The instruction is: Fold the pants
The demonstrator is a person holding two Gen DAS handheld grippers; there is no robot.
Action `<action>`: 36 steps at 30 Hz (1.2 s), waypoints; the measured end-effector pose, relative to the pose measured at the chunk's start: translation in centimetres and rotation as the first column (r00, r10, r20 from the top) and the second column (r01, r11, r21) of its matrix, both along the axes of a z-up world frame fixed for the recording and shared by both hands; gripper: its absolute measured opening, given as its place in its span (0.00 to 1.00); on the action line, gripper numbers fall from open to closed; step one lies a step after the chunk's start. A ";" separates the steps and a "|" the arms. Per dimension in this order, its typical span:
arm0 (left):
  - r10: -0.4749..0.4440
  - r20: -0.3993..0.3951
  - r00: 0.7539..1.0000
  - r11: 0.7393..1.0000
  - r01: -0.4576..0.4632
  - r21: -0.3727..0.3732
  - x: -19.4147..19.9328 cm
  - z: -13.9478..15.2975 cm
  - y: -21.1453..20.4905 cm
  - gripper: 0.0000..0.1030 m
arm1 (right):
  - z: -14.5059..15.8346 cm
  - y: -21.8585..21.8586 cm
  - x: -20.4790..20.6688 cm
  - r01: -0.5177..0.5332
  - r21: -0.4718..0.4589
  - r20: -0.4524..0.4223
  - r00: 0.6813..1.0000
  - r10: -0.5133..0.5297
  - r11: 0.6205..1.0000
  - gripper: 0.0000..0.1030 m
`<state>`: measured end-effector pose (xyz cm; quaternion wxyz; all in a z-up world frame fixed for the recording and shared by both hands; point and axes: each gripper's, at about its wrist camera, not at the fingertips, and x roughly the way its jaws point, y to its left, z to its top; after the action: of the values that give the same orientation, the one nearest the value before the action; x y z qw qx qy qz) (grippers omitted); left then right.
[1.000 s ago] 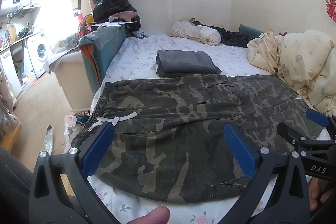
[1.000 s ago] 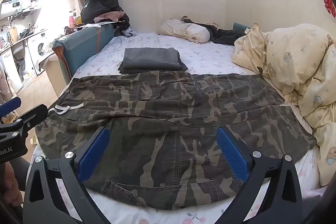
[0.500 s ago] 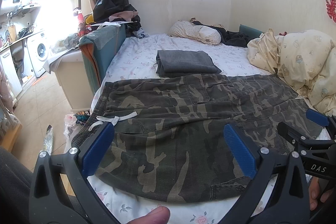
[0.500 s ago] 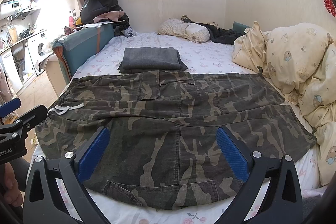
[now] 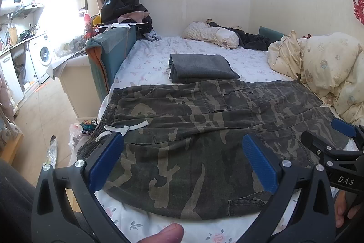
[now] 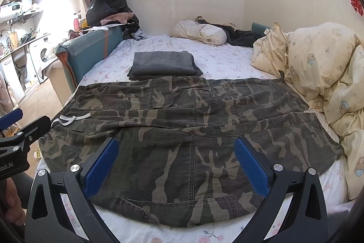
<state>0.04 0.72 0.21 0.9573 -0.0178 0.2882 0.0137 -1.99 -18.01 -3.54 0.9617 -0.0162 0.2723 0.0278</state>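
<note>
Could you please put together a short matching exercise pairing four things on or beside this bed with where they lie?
Things:
1. camouflage pants
2. grey folded garment
3. cream quilt
4. washing machine

Places:
A. bunched up along the right side of the bed
B. spread flat across the near end of the bed, waistband to the left
C. off the bed, in the room at far left
D. on the sheet just behind the pants

Pairs: 1-B, 2-D, 3-A, 4-C
</note>
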 end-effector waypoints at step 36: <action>-0.009 0.007 1.000 1.000 0.008 0.012 0.0 0.4 -0.1 1.00 | -0.7 0.5 0.0 0.000 0.003 -0.012 1.000 0.000 1.000 1.00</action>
<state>0.07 0.61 0.65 0.9585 -0.0107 0.2848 0.0114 -1.95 -17.53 -4.24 0.9601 -0.0147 0.2779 0.0281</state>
